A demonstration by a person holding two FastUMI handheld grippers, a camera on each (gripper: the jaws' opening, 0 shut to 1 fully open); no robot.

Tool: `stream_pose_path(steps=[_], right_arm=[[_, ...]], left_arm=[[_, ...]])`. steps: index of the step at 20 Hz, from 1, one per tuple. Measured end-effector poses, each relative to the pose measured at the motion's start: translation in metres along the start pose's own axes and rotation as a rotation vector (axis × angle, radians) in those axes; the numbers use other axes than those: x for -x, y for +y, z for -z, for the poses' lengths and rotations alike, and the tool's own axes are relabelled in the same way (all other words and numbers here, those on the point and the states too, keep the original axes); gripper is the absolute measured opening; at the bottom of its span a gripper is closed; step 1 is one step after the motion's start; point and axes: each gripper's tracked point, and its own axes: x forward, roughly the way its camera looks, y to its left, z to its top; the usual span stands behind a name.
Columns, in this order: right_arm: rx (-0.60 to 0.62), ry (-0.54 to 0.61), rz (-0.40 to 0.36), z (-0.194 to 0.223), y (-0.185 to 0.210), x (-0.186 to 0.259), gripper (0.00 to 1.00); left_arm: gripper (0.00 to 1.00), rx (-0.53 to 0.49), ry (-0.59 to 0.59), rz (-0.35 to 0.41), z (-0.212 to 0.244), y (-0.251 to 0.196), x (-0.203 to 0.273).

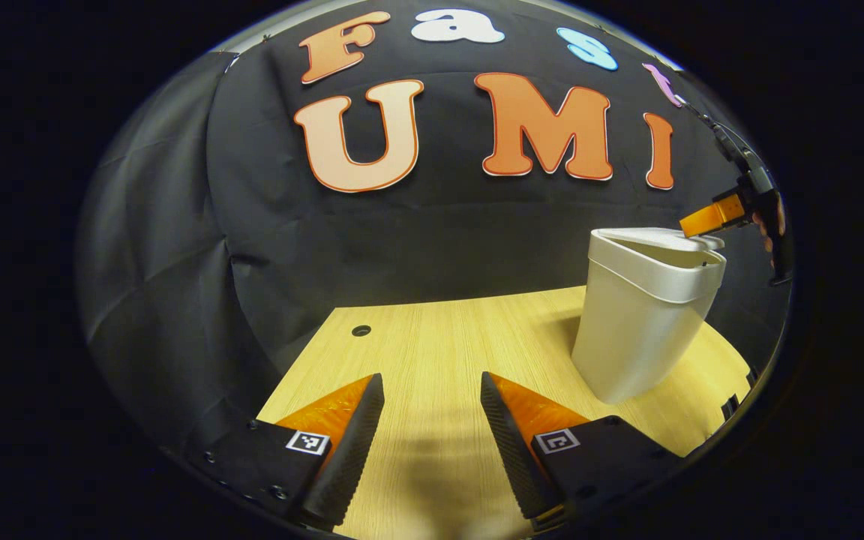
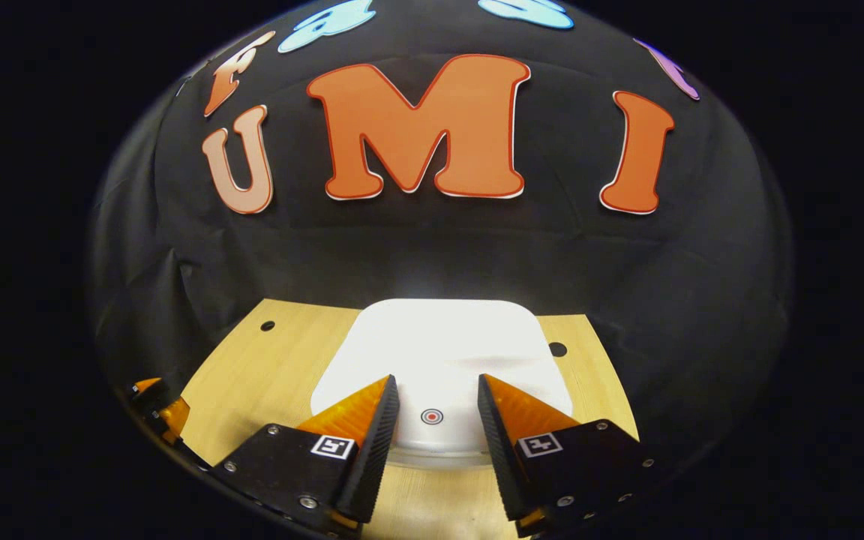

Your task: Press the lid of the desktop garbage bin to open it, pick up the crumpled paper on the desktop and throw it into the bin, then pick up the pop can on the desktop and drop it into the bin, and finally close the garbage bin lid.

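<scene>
Although the garbage bin (image 1: 646, 315) stands in plain sight on the wooden desktop (image 1: 439, 337) in the left gripper view, its inside is hidden, so what it holds cannot be told. Its lid (image 1: 661, 240) sits tilted in the mouth, the near-right end dipped below the rim and the far-left end raised a little, leaving a dark slit that shows nothing of the contents. The bin is upright, taller than wide, narrowing toward its foot, and it stands on the right part of the desktop near the black cloth wall (image 1: 252, 225).

In that same view the right gripper (image 1: 702, 223) reaches in from the far right edge, its tips at the lid's right end; whether they touch the lid is hard to judge at that distance, and the hand (image 1: 769, 225) holding it is mostly cut off and dim.

In the right gripper view the lid (image 2: 439, 352) lies just under and ahead of the right gripper (image 2: 432, 386), seen almost from above as a pale rounded square with a small red ring mark (image 2: 432, 416) near its near edge, between the two fingers. The fingers are spread apart and grasp nothing. The lid's glare washes out its surface detail.

The left gripper (image 1: 432, 382) hangs over bare desktop, well apart from the bin, its fingers likewise spread and empty.
</scene>
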Motion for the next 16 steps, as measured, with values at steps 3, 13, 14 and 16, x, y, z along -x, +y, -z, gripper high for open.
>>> stream_pose_path(steps=[3,13,14,16], right_arm=[[0.019,0.031,0.005,0.014,0.001,0.004,0.55],[-0.009,0.083,-0.03,0.025,0.008,0.004,0.32],[0.003,0.073,-0.027,0.025,0.009,0.006,0.29],[0.009,0.049,-0.007,0.023,0.009,0.007,0.29]], left_arm=[[0.84,-0.003,0.013,0.005,0.006,-0.001,-0.002],[0.84,-0.014,0.011,0.075,0.0,-0.026,-0.008],[0.84,-0.013,0.006,0.082,-0.003,-0.028,-0.01],[0.84,-0.012,-0.008,0.091,-0.012,-0.028,-0.01]])
